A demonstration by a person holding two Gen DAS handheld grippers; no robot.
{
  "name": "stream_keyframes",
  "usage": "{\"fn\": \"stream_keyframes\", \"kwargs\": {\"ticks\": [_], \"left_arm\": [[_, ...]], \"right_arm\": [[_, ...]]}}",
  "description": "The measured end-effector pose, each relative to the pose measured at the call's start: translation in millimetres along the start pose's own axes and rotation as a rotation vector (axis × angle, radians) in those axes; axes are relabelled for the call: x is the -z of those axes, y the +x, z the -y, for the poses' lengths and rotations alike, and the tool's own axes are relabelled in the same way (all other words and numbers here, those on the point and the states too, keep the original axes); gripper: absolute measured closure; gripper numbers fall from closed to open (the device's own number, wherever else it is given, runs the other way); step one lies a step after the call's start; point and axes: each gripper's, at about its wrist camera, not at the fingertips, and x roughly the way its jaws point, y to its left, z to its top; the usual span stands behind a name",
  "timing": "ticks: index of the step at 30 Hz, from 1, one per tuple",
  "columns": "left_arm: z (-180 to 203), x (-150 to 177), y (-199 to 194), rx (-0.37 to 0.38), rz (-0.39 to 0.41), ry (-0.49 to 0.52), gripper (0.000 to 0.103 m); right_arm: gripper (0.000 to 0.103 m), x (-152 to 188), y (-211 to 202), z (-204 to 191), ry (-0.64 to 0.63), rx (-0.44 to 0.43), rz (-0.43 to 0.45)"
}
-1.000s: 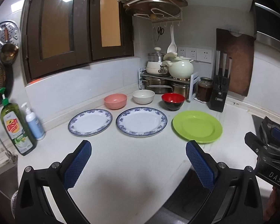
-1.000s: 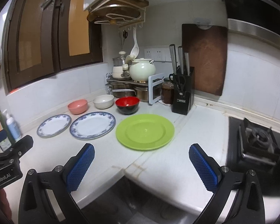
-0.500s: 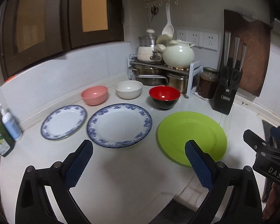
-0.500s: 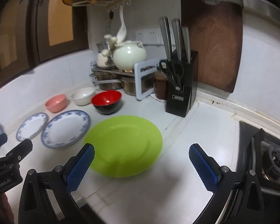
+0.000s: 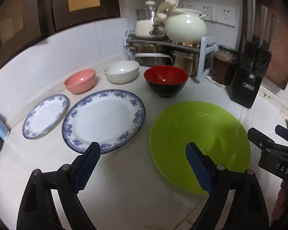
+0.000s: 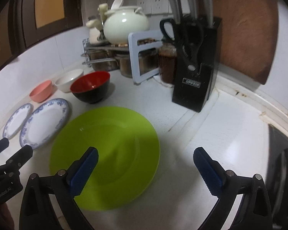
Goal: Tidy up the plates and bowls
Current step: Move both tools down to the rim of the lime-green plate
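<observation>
White counter (image 5: 124,182) holds three plates and three bowls; left tongs (image 5: 143,164) and right tongs (image 6: 146,169) gape empty.

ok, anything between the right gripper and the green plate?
Nothing visible. The right gripper is open and empty, with the green plate directly below and ahead of its fingers. The red bowl and knife block stand behind the plate, off the approach line.
</observation>
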Motion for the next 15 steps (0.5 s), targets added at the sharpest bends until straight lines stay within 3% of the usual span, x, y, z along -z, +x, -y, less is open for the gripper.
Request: {"fn": "stream_keyframes", "kwargs": {"ticks": [15], "left_arm": [[21.7, -3.3, 58.0, -0.009, -0.098, 0.002, 0.031]], "right_arm": [[0.023, -5.4, 57.8, 11.7, -0.023, -0.04, -0.082]]}}
